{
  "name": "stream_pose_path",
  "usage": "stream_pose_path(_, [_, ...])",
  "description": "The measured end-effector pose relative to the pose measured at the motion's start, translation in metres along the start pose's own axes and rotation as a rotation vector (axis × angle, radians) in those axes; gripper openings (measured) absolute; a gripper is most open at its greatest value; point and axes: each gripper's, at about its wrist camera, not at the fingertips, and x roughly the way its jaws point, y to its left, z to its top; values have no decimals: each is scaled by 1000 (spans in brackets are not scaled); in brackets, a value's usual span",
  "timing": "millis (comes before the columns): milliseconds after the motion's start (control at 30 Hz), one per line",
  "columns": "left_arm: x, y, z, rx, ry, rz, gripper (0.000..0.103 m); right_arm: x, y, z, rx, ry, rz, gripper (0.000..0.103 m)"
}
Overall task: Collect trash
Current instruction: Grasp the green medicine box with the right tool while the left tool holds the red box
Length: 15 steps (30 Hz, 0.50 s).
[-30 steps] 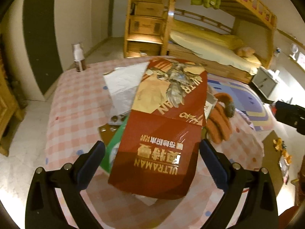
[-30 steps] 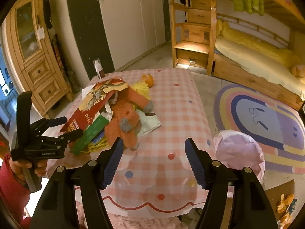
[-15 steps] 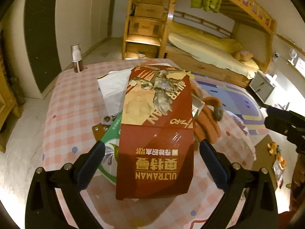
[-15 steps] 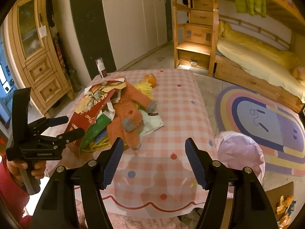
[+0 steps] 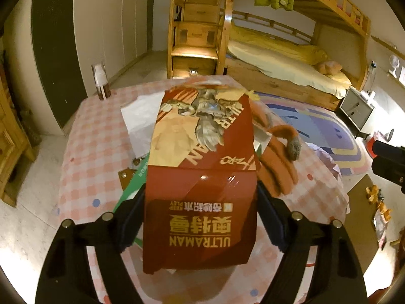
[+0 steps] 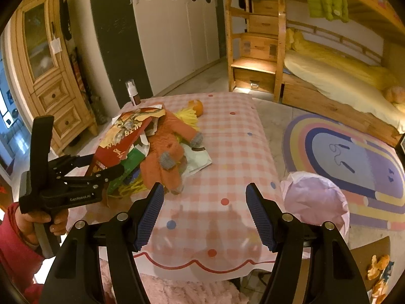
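Left fingers (image 5: 134,217) closed, right gripper (image 6: 205,212) spread.

The red Ultraman bag (image 5: 200,182) hides most of the green packet (image 5: 133,190) beneath it.

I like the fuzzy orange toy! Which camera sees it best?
The right wrist camera. There the orange plush toy lies in full view on the checked table, grey paws and all. In the left wrist camera the red Ultraman packet covers most of it; only an orange limb with one grey paw shows.
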Motion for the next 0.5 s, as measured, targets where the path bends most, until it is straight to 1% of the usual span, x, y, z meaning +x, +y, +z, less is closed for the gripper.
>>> stream_pose_path(167, [-45,-2,7,1,-125,27,78,-6,7,2,-27,-20,12,68])
stream_pose_path(233, [-67,5,9,-24,-174,44,78,-7,12,5,-39,-27,21,68])
stream_pose_path(300, [-81,12,8,-47,-201,57,78,-5,20,7,-57,-29,34,68])
stream_pose_path(367, [-92,19,4,-63,-216,85,78,-2,29,9,-78,-29,47,68])
stream_pose_path(500, [-99,35,-12,-97,-212,148,78,8,46,13,-109,-21,74,66])
